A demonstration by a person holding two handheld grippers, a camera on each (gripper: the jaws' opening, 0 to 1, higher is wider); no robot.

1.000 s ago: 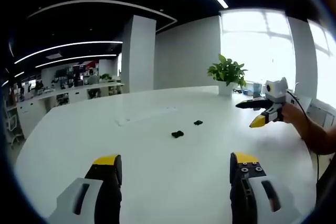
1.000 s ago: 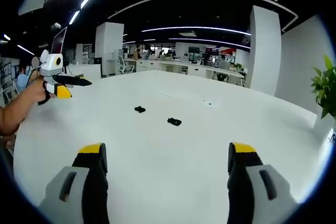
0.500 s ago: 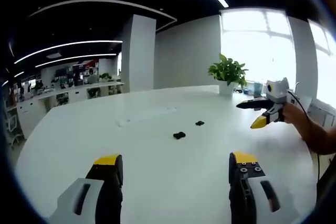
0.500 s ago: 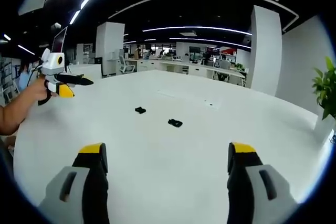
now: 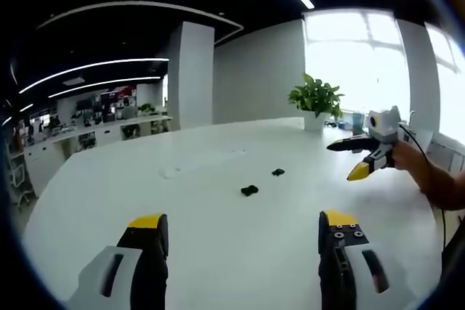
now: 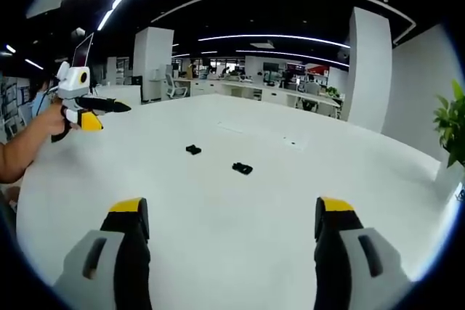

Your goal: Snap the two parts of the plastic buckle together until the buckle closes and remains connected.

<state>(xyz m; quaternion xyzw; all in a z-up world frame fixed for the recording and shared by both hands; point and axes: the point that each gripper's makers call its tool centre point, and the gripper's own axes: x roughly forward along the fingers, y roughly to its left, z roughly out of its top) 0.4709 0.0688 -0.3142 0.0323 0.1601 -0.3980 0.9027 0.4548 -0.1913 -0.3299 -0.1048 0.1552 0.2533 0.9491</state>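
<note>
Left gripper view — my left gripper gapes empty; two buckle parts lie apart on the white table, 12 o'clock. Right gripper view — my right gripper equally wide, empty; parts at 12 and 11 o'clock.

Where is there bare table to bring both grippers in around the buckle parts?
Bare table lies between the right gripper and the two buckle parts, and likewise ahead of the left gripper. Only the narrow gap between the parts is tight. The plant stands off at the far edge.
</note>
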